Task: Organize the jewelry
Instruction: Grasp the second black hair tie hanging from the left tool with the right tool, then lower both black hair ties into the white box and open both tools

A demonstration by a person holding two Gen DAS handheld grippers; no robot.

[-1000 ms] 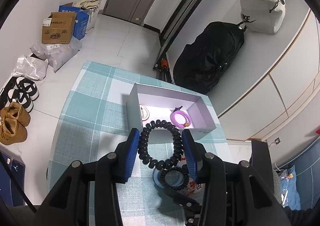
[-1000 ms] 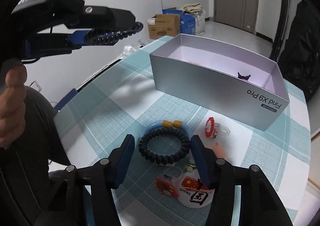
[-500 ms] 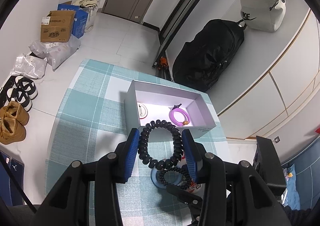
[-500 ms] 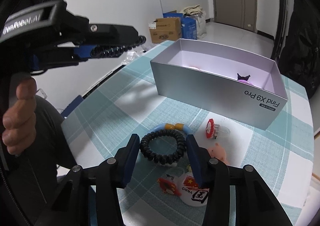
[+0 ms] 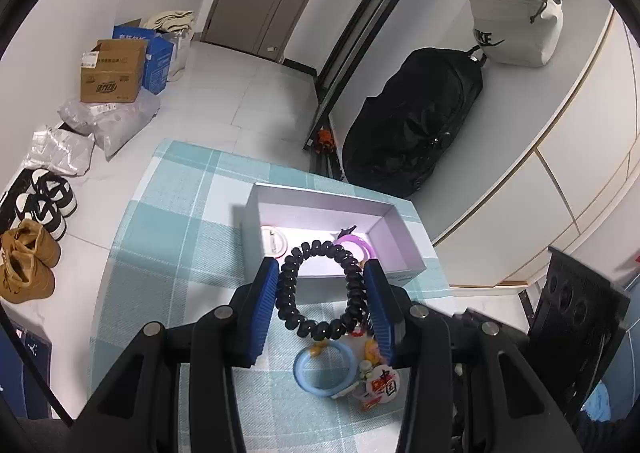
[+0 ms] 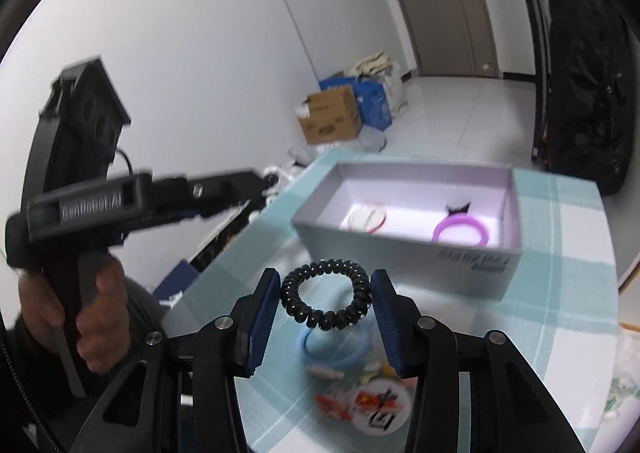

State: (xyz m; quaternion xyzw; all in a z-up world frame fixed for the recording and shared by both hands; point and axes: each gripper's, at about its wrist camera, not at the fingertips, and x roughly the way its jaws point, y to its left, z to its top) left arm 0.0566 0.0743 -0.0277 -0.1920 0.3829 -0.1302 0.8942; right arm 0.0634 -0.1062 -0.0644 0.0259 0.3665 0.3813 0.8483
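Note:
My left gripper [image 5: 322, 285] is shut on a black spiral hair tie [image 5: 292, 305] and holds it above the table, near the front wall of the open grey box [image 5: 252, 237]. My right gripper [image 6: 325, 299] is shut on a second black spiral hair tie [image 6: 322, 319], lifted above the table in front of the box [image 6: 400, 253]. The box holds a purple bracelet [image 6: 460, 231], a black bow and a white-and-red ring [image 6: 366, 215]. A blue bracelet [image 5: 324, 369] lies on the checked cloth with small trinkets and a badge [image 5: 380, 387].
The table wears a teal checked cloth [image 5: 160, 221]. On the floor to the left are shoes [image 5: 28, 261], plastic bags and cardboard boxes [image 5: 112, 71]. A black bag [image 5: 412, 133] leans on the wall behind the table.
My right gripper has closed on the second black hair tie and lifted it off the blue bracelet, rising toward the box. My left gripper moved a little closer to the box, still holding its tie.

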